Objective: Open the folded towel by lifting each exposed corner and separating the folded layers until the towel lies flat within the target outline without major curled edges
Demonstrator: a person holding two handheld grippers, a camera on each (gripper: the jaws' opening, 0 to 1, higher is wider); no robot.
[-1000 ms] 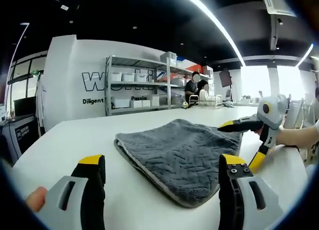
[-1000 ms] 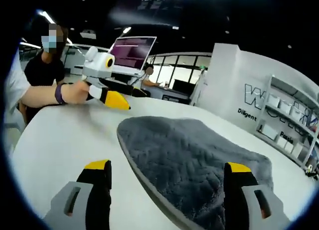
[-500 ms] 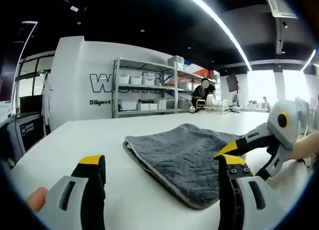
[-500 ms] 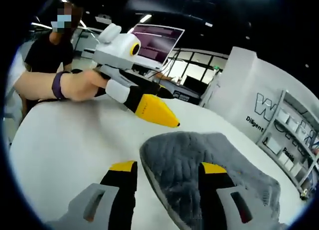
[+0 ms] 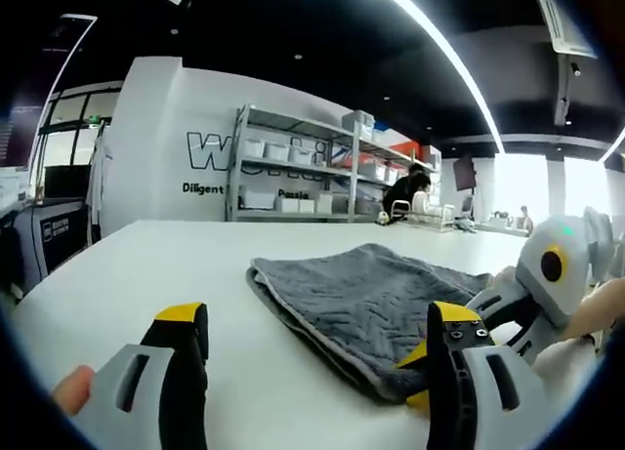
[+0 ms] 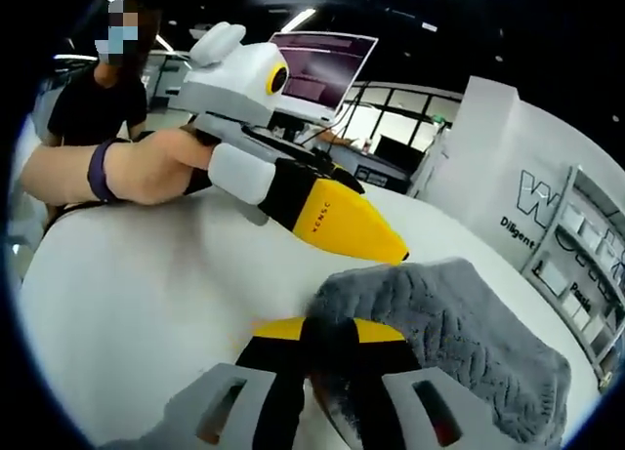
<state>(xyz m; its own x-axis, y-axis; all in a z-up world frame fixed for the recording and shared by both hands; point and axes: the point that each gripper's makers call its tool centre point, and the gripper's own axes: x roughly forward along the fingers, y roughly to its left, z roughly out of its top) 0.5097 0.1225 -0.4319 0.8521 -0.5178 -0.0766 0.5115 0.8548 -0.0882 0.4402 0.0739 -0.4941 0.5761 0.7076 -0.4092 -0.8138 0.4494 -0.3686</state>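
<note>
While the folded grey towel (image 5: 356, 304) lies on the white table (image 5: 146, 265) at centre-right of the left gripper view, its near corner rises at lower centre of the right gripper view (image 6: 430, 299), pinched between the jaws of the right gripper (image 6: 327, 357), which are nearly closed on the cloth; the same gripper enters the left gripper view at lower right (image 5: 420, 367), yellow tips at the towel's near corner; the left gripper (image 5: 317, 347) has jaws wide apart, holding nothing, towel between and beyond them; in the right gripper view it comes in from upper left (image 6: 395, 253), yellow tip just beside the raised corner, a hand (image 6: 156, 167) gripping it; shelving (image 5: 293, 177) stands against the far wall.
</note>
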